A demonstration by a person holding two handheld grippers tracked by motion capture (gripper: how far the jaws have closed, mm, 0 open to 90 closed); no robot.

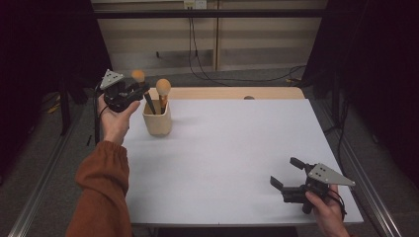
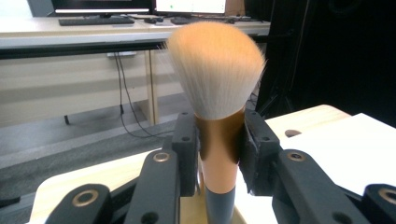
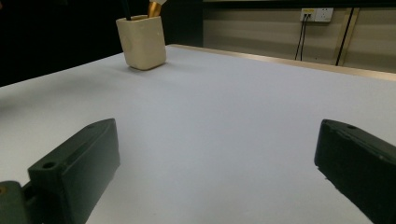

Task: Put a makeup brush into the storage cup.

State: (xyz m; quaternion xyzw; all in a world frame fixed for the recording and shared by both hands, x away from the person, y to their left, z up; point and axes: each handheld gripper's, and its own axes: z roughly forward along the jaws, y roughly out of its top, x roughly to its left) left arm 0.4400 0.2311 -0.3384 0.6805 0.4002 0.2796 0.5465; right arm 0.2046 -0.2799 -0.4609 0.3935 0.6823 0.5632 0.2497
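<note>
The right gripper (image 1: 286, 174) rests near the table's (image 1: 232, 148) front edge with jaws spread and nothing between them, well clear of the work. Farther off, the left gripper (image 1: 140, 90) clamps a brush (image 2: 217, 116) by its copper ferrule, handle just inside the cup (image 1: 157, 120). Tilted, I think it could catch the second brush (image 1: 162, 91) already standing there or tip the cup.

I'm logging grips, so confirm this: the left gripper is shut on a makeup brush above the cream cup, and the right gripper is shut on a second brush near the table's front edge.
One part is wrong. The right gripper holds nothing: the right gripper view shows its jaws wide open over bare white table. The left gripper is indeed shut on the makeup brush above the cream cup.
</note>
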